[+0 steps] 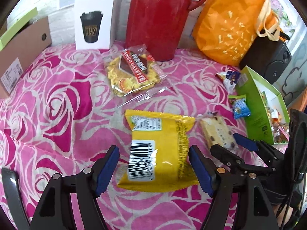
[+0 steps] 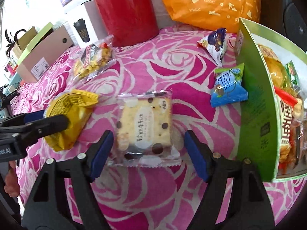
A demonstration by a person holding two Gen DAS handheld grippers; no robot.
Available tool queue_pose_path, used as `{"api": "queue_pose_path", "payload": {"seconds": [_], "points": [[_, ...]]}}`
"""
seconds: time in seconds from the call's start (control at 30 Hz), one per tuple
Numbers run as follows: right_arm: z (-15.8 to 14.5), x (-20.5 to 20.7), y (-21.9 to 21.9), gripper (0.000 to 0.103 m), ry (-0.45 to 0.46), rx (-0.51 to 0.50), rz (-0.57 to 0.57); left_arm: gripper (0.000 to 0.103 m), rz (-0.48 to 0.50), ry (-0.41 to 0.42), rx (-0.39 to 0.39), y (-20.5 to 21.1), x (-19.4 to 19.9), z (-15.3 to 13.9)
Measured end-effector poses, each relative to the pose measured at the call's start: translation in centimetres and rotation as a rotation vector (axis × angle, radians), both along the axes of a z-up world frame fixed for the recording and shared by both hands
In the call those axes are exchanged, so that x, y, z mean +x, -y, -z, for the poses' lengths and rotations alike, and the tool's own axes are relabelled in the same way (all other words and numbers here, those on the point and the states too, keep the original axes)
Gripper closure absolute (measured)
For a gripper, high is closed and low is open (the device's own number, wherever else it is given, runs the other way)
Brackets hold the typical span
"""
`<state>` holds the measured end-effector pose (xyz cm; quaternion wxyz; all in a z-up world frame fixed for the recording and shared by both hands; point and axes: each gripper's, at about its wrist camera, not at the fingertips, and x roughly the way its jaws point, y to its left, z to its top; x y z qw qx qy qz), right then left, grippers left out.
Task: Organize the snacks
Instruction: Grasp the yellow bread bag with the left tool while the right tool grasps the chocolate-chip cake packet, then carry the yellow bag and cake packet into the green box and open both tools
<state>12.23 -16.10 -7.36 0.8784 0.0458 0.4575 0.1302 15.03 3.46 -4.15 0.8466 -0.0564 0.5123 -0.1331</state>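
Note:
A yellow snack packet (image 1: 159, 149) lies barcode up on the pink rose cloth (image 1: 57, 99). My left gripper (image 1: 153, 164) is open with its blue pads on either side of the packet. To its right a clear-wrapped cake slice (image 2: 144, 126) sits between the open fingers of my right gripper (image 2: 147, 151), which also shows in the left wrist view (image 1: 228, 143). The yellow packet (image 2: 69, 117) appears at left in the right wrist view, with the left gripper's fingers (image 2: 46, 122) around it. A green box (image 2: 255, 103) holding several snacks stands at the right.
A mango galette bag (image 1: 132, 71), a small blue packet (image 2: 228, 90) and a white-blue packet (image 2: 214, 44) lie on the cloth. Behind stand a red jug (image 1: 159, 19), an orange bag (image 1: 232, 21), a white cup box (image 1: 94, 23), a cardboard box (image 1: 23, 48) and a black speaker (image 1: 270, 59).

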Motion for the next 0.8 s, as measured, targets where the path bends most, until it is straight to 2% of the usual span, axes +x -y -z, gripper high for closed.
{"api": "queue_pose_path", "payload": {"seconds": [0.07, 0.1, 0.13, 0.2, 0.37, 0.57, 0.8], "points": [[-0.1, -0.2, 0.0, 0.040, 0.010, -0.016, 0.004, 0.031, 0.008, 0.008, -0.008, -0.3, 0.0, 0.1], [-0.2, -0.2, 0.0, 0.040, 0.011, -0.021, 0.004, 0.048, 0.023, 0.014, -0.017, -0.2, -0.1, 0.0], [-0.3, -0.3, 0.1, 0.041, 0.008, -0.020, 0.004, 0.054, 0.032, 0.012, -0.019, -0.1, -0.1, 0.0], [-0.5, -0.6, 0.1, 0.041, 0.013, -0.013, 0.003, 0.059, 0.046, 0.019, -0.010, 0.1, -0.3, -0.2], [-2.6, -2.4, 0.4, 0.041, 0.067, -0.004, 0.000, 0.061, 0.060, 0.035, -0.009, 0.4, -1.4, -1.2], [-6.0, -4.8, 1.6, 0.041, 0.155, 0.016, 0.022, 0.062, 0.083, 0.113, -0.008, 1.3, -3.1, -4.4], [-9.0, -7.6, 6.0, 0.041, 0.246, 0.006, 0.130, 0.062, 0.179, 0.199, -0.030, 5.8, -3.9, -8.6]]}}
